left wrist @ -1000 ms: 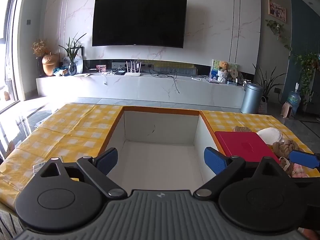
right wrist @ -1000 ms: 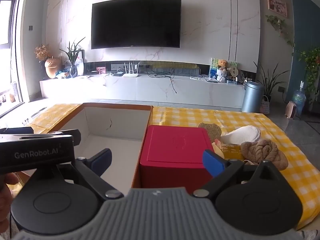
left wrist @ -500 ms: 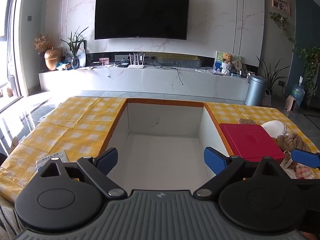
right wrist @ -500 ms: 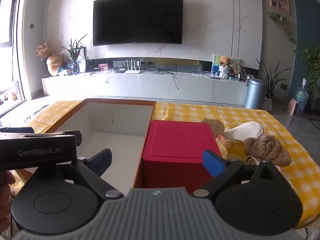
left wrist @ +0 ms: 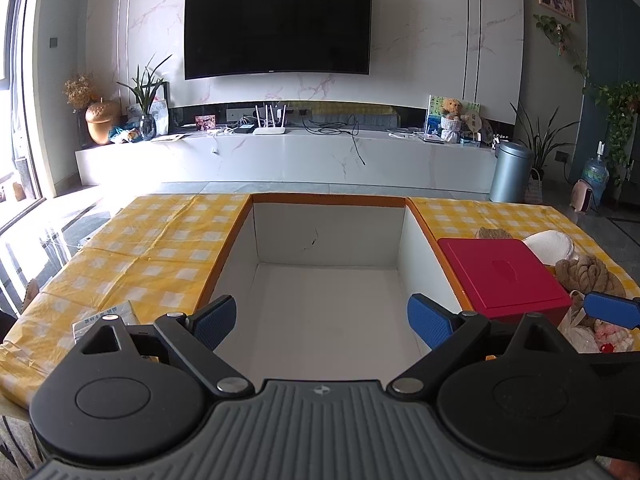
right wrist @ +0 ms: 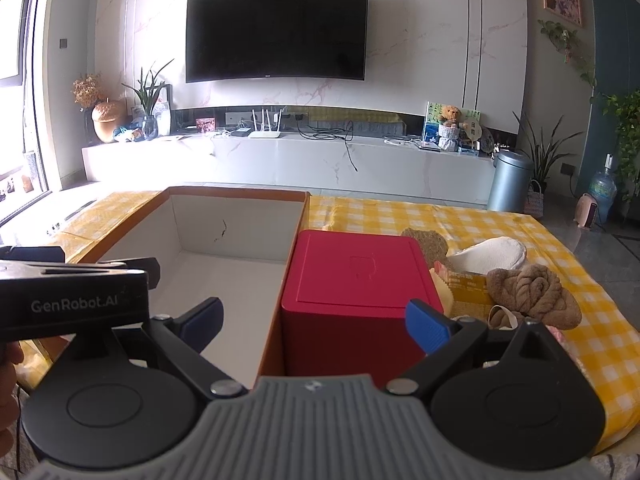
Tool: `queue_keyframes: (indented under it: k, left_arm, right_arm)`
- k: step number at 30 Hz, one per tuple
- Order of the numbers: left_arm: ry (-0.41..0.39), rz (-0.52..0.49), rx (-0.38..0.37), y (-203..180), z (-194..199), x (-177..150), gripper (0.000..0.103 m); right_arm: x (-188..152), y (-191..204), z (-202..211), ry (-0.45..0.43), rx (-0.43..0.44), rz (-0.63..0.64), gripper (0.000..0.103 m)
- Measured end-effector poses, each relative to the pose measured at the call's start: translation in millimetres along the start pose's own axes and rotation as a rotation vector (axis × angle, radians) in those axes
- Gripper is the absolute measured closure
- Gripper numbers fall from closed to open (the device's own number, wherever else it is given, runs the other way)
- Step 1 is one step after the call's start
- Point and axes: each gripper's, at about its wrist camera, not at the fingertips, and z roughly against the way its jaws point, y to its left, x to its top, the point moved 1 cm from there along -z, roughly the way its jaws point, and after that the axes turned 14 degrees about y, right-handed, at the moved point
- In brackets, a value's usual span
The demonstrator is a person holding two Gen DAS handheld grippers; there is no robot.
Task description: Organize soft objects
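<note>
Currently: one white box [left wrist: 328,280] centre frame, one red box [left wrist: 500,272] touching its right wall, soft items piled at right: one brown knotted plush [right wrist: 532,292], one white pad [right wrist: 492,254]. Left hand-held gripper [left wrist: 320,320] wide open over the white box, empty; right hand-held gripper [right wrist: 316,320] wide open, empty.

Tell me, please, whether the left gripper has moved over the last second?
Yes. The left gripper has pulled back and risen slightly: in its view the orange-rimmed box now shows more of its floor, and the TV sits a little higher in the picture.
</note>
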Motion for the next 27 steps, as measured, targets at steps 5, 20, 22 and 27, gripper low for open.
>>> queue_keyframes:
  k: [5,20,22,27]
  left_arm:
    - [0.005,0.001,0.002,-0.5,-0.8,0.6,0.000]
    - [0.014,-0.004,0.010,-2.1,-1.9,1.8,0.000]
    - [0.016,-0.007,0.013,-1.9,-2.7,1.5,0.000]
    - [0.029,-0.009,0.012,-1.4,-5.5,1.2,0.000]
  right_arm:
    - [-0.6,-0.7,-0.4,0.001,-0.004,0.003,0.007]
    - [-2.5,-0.5,-0.5,0.008,-0.004,0.006,0.007]
    - [-2.6,0.4,-0.9,0.010,-0.006,0.007,0.007]
    - [-3.1,2.9,-2.4,0.019,-0.016,0.012,0.007]
